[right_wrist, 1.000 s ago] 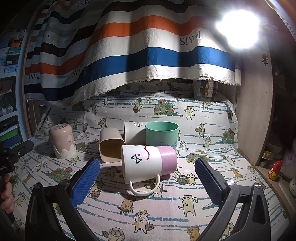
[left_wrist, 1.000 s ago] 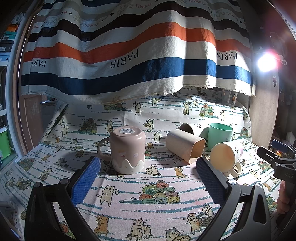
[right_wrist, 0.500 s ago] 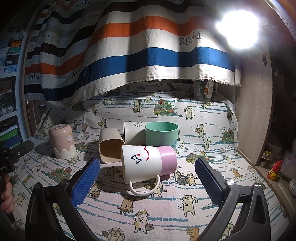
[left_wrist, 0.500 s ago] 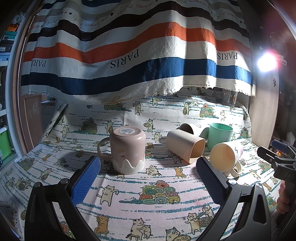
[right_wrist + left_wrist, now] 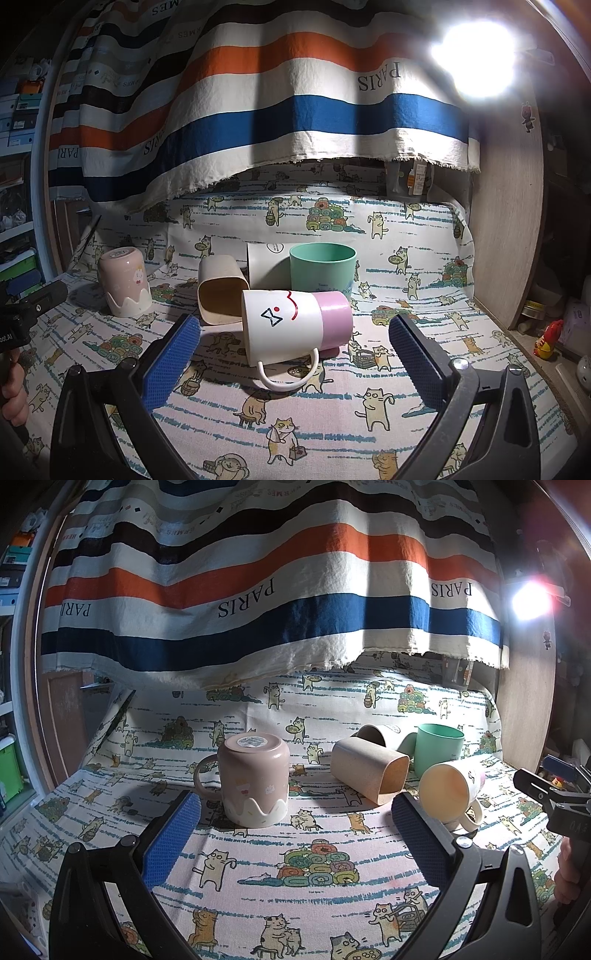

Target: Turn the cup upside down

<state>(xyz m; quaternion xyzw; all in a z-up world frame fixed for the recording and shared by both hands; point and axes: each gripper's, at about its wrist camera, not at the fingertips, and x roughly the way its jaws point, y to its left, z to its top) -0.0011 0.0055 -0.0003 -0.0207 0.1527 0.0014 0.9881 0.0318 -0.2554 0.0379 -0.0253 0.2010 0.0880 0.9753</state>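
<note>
Cups crowd the middle of a cat-print tablecloth [image 5: 424,402]: a white-and-pink mug [image 5: 295,326] lies on its side just ahead of the right gripper [image 5: 294,332], mouth to the left, handle toward the camera and resting on the cloth. Both of that gripper's blue pads [image 5: 171,360] stand wide apart with nothing between them, the mug's body lying beyond the tips. Just behind the mug, a beige square cup [image 5: 219,288] lies on its side, a white cup [image 5: 266,264] lies tipped, and a green cup [image 5: 322,267] stands upright, all bunched together or touching. A pink mug [image 5: 255,781] sits rim-down, well apart to the left, directly ahead of the left gripper [image 5: 295,812], whose jaws are likewise spread wide and empty. Bare cloth lies open in front of both grippers and to the right of the cluster, up to a wooden side panel [image 5: 506,229]. A striped cloth [image 5: 258,602] hangs over the table's back edge.
</note>
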